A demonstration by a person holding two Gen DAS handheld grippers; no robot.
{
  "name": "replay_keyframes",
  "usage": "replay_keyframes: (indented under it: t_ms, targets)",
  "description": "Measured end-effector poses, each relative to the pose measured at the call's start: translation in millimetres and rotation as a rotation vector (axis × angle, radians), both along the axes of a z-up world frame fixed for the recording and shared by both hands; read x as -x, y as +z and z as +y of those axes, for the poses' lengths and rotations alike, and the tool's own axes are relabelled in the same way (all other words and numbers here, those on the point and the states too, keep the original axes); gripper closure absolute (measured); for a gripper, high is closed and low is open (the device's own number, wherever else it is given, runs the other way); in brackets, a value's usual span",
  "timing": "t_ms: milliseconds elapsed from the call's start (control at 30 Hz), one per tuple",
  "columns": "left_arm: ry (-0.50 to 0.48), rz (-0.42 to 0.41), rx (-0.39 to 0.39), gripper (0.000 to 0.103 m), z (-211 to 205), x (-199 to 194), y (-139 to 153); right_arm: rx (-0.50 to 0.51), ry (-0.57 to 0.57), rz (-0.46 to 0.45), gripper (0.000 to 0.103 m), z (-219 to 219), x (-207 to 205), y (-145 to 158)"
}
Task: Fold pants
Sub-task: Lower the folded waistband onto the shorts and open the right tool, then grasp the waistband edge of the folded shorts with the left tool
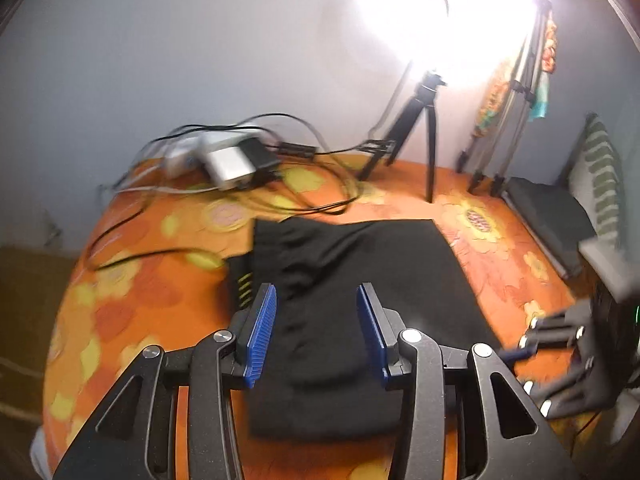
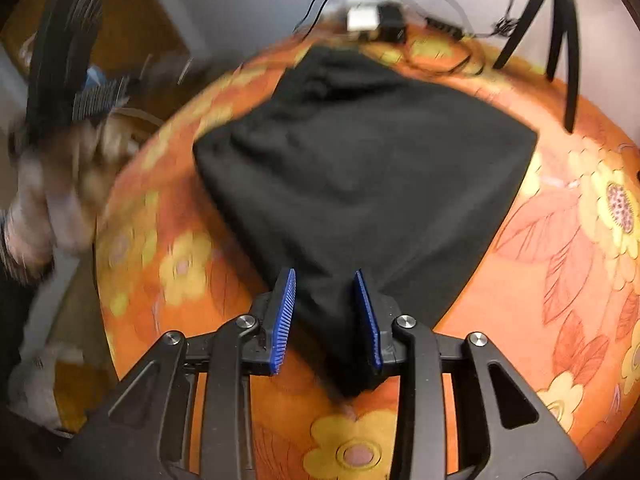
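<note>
Black pants (image 1: 360, 280) lie folded on an orange flowered cloth (image 1: 152, 304). My left gripper (image 1: 316, 300) is open, its blue pads on either side of a raised fold at the near end. In the right wrist view the pants (image 2: 360, 168) spread out ahead, and my right gripper (image 2: 326, 284) is open with a near corner of the fabric between its pads. The right gripper also shows at the right edge of the left wrist view (image 1: 568, 356). The left gripper and the hand holding it show blurred at the left of the right wrist view (image 2: 64, 72).
Cables (image 1: 240, 200), a silver box (image 1: 228, 164) and a black adapter lie at the far side of the cloth. A black tripod (image 1: 416, 136) and a silver light stand (image 1: 508, 120) stand at the back right under a bright lamp. A dark pad (image 1: 548, 216) lies to the right.
</note>
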State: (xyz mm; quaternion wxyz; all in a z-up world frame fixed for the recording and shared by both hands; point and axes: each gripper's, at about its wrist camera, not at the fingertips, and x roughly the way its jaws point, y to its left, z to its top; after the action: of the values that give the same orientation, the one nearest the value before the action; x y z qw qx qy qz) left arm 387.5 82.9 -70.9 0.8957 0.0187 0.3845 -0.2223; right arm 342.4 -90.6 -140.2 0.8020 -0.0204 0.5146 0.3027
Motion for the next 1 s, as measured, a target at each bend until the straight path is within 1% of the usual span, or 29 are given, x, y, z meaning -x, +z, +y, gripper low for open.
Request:
replay_keyframes:
  t_ms: [67,133,167,333,400,467,567,633,667,700,733,800,867,900,933,1000]
  targets:
    - [-0.022,0.014,-0.009,0.061,-12.3,-18.5,-7.2,0.009,0.009,-0.003,0.07,0.1,5.5,-1.6]
    - [-0.023,0.033,-0.038,0.061,-22.4,-36.3,-20.2,-0.009,0.004,0.007,0.07,-2.7,7.0,-0.5]
    - [-0.024,0.05,-0.036,0.061,-24.5,-43.0,-25.6,-0.02,0.002,0.015,0.07,-4.3,7.3,0.1]
    - [0.066,0.085,-0.107,0.061,-19.4,-72.9,-51.8,-0.022,0.02,0.026,0.07,-8.9,15.8,1.9]
    - [0.088,0.097,-0.109,0.062,-15.2,-80.6,-58.7,-0.044,0.021,0.037,0.07,-13.6,15.5,3.2]
    - [0.098,0.09,-0.108,0.061,-11.3,-81.7,-55.9,-0.086,0.003,0.045,0.07,-22.3,10.7,7.2]
    - [0.1,0.058,-0.09,0.061,-2.6,-73.3,-39.1,-0.135,-0.072,0.026,0.07,-44.7,-4.7,16.4]
    - [0.106,0.054,-0.069,0.059,5.2,-65.5,-28.4,-0.146,-0.147,0.019,0.067,-62.2,-19.0,18.9]
    - [0.098,0.057,-0.052,0.058,9.7,-60.3,-23.7,-0.154,-0.205,0.019,0.06,-73.5,-29.1,19.0]
    - [0.09,0.058,-0.05,0.054,12.9,-55.2,-21.1,-0.165,-0.245,0.02,0.052,-81.4,-36.3,18.9]
    - [0.092,0.059,-0.053,0.05,16.6,-50.8,-20.1,-0.177,-0.281,0.024,0.05,-88.9,-44.1,17.7]
    - [0.096,0.094,-0.027,0.045,24.0,-48.9,-22.3,-0.196,-0.355,0.041,0.049,-101.3,-63.6,11.9]
    - [0.108,0.143,0.009,0.045,28.1,-52.7,-27.8,-0.207,-0.422,0.054,0.049,-109.8,-80.5,5.2]
    - [0.113,0.163,0.026,0.045,29.2,-55.4,-30.5,-0.215,-0.443,0.067,0.049,-112.6,-90.0,2.1]
    - [0.109,0.183,0.04,0.041,28.6,-58.5,-33.0,-0.224,-0.462,0.079,0.049,-116.2,-98.8,-3.1]
    - [0.106,0.219,0.056,0.039,26.1,-67.3,-39.6,-0.23,-0.488,0.094,0.049,-120.9,-111.1,-11.7]
